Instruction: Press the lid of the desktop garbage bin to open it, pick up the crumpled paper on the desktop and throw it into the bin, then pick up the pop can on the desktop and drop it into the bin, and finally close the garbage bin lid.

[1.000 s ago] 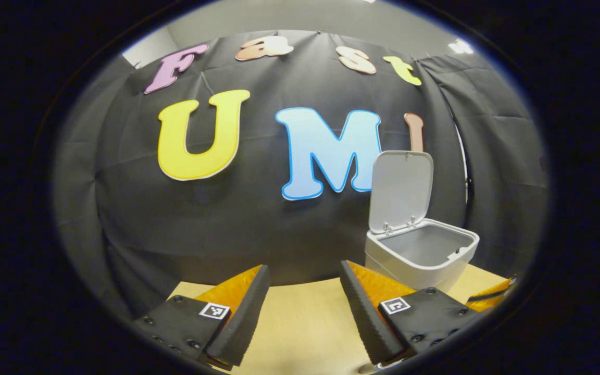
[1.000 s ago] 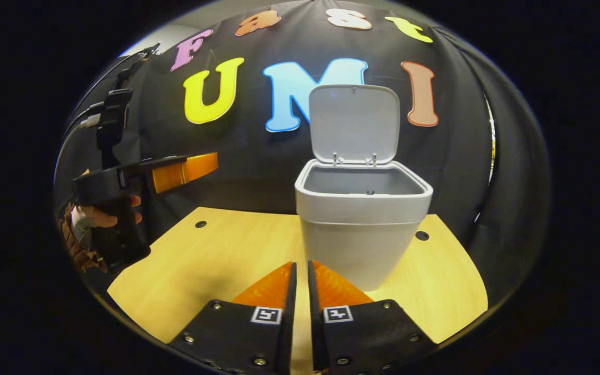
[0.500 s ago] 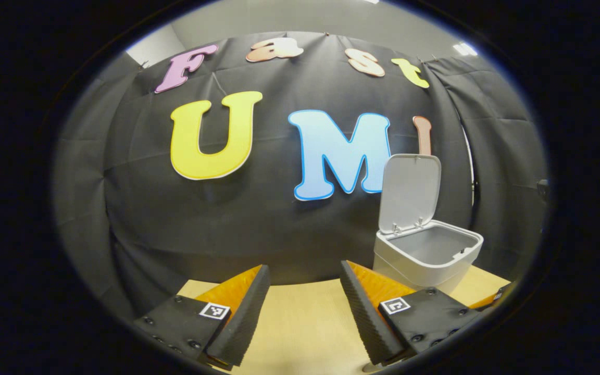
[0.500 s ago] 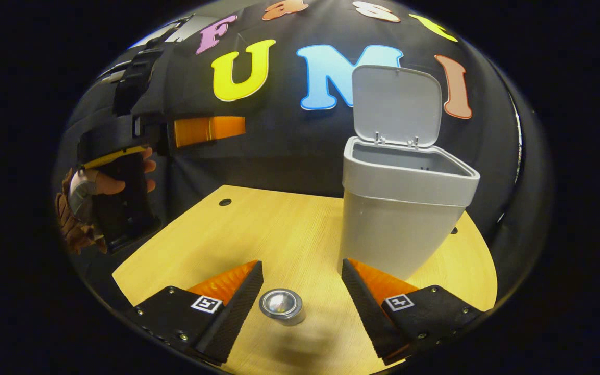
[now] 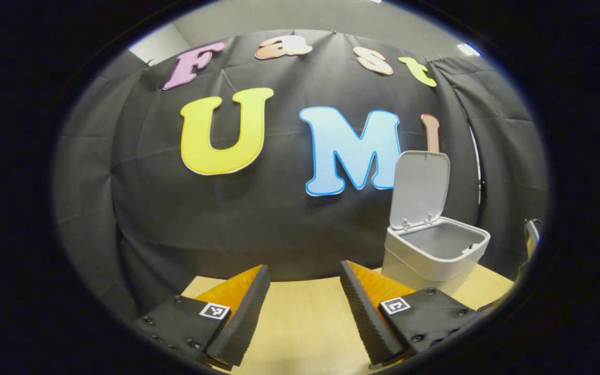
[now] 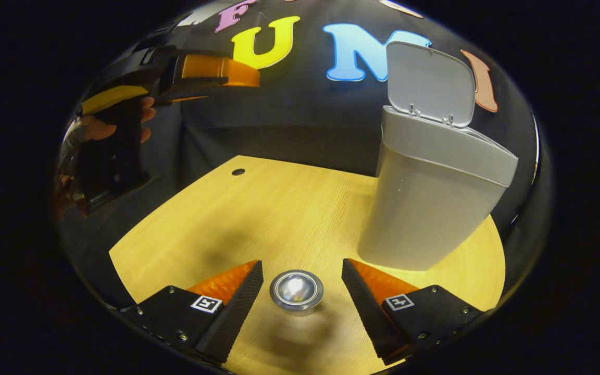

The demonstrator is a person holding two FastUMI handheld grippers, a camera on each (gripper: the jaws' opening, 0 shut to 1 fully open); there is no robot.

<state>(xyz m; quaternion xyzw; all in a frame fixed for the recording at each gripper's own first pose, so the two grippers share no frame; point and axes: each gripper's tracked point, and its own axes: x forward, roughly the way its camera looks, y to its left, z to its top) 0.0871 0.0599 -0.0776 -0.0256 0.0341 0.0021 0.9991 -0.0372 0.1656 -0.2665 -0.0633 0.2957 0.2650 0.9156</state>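
Observation:
The grey garbage bin point(image 6: 430, 208) stands on the wooden desktop point(image 6: 279, 208) with its lid point(image 6: 430, 83) raised upright. A pop can point(image 6: 296, 290) stands on the desktop, seen from its shiny end, between the spread fingers of my right gripper point(image 6: 300, 281), which is open and not touching it. In the left gripper view, the bin point(image 5: 433, 252) sits to the right with its lid point(image 5: 419, 187) up. My left gripper point(image 5: 300, 291) is open and empty above the desk. In the right gripper view, the left gripper point(image 6: 216, 75) hangs at upper left, held by a hand point(image 6: 97, 127).
The black cloth wall closes the back and sides of the desk. Small round holes point(image 6: 237, 172) sit in the desktop near its far edge. Bare wood lies between the can and the far left corner.
My right gripper opened from shut, tilted down and came over the can, which now sits between its fingers. The bin slid right in both views. The left gripper stayed open.

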